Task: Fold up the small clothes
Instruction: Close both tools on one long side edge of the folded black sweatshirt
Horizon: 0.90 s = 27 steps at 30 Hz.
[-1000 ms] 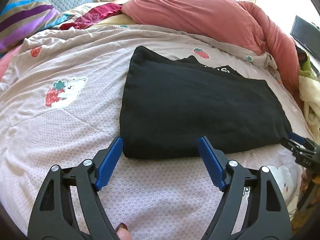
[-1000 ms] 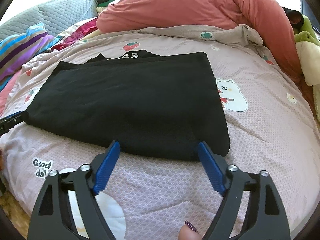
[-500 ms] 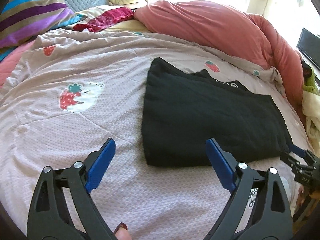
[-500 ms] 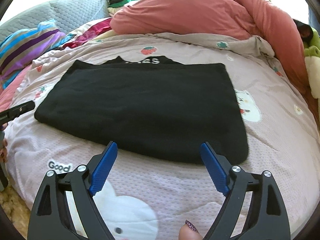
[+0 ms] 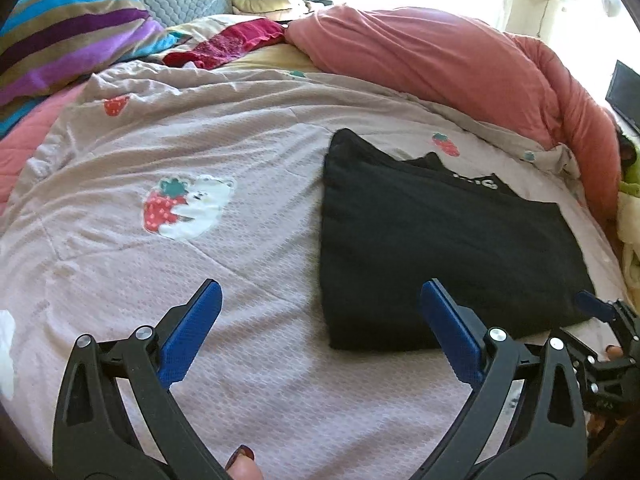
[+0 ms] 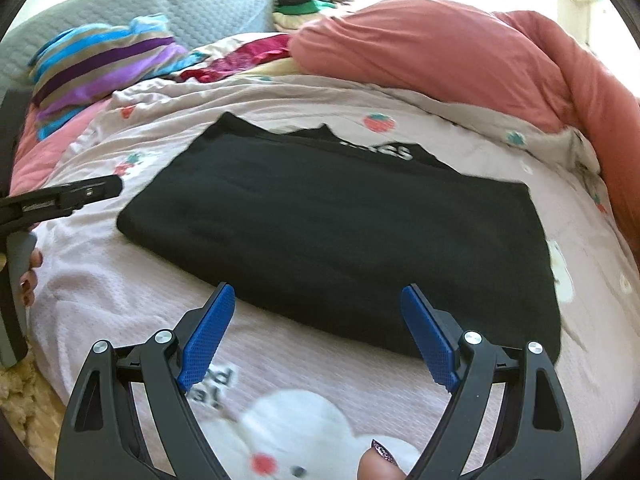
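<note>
Left wrist view: the left tongs [image 5: 318, 320] hang released over a bed [image 5: 248, 248] covered in a pale pink sheet printed with strawberries and white bears. Their jaws have just been opening and now stand wide apart, with only bare sheet and the near left corner of a garment [image 5: 440, 248] between them; neither blue pad touches cloth. The garment is black, folded into a flat rectangle, and lies to the right of centre on the sheet, white lettering showing at its far edge. The right tongs [image 5: 600, 312] peek in at the right edge, near the garment's near right corner. A pink duvet [image 5: 440, 64] is heaped along the far side, and a striped pillow [image 5: 68, 44] sits at the far left.

Right wrist view: the right tongs [image 6: 316, 322] are also released, jaws wide, just in front of the garment's [image 6: 340, 232] near edge and gripping nothing. The left tongs [image 6: 80, 196] reach in from the left edge, apart from the garment's left corner. A thumb [image 6: 378, 464] with a dark painted nail shows at the bottom.
</note>
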Available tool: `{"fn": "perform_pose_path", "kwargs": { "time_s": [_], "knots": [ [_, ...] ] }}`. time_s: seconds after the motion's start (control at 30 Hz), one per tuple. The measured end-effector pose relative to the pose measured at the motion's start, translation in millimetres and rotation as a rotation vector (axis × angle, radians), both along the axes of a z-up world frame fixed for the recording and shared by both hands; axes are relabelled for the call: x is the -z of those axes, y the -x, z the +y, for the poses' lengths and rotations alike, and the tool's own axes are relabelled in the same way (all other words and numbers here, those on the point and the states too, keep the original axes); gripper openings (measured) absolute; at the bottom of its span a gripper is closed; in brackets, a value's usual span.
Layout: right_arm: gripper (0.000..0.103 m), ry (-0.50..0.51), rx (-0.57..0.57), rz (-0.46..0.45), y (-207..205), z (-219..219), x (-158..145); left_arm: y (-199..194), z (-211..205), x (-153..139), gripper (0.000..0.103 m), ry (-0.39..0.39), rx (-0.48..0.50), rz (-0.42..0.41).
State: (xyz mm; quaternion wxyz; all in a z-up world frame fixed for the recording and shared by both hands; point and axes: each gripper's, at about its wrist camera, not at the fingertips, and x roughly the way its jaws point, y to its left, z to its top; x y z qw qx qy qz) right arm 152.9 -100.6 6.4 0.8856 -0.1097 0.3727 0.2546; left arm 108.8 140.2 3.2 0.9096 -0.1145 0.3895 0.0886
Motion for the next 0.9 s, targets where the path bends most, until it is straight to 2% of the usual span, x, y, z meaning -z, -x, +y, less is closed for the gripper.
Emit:
{"fn": "perform_pose_path", "kwargs": {
  "time_s": [0.23, 0.27, 0.3, 0.57, 0.9],
  "knots": [
    [0.086, 0.018, -0.091, -0.027, 3, 36, -1, -12, 19, -2, 0.093, -0.022, -0.045, 0.016],
    [0.094, 0.021, -0.103, -0.030, 4, 41, -2, -13, 22, -2, 0.093, -0.024, -0.051, 0.019],
    [0.096, 0.023, -0.111, -0.040, 4, 46, -2, -14, 24, -1, 0.093, -0.024, -0.054, 0.022],
    [0.096, 0.052, -0.170, -0.057, 2, 74, 4, -37, 46, -2, 0.093, -0.051, -0.079, 0.056],
    [0.096, 0.169, -0.262, -0.098, 7, 114, 24, -73, 60, -4, 0.093, -0.055, -0.063, 0.067]
  ]
}}
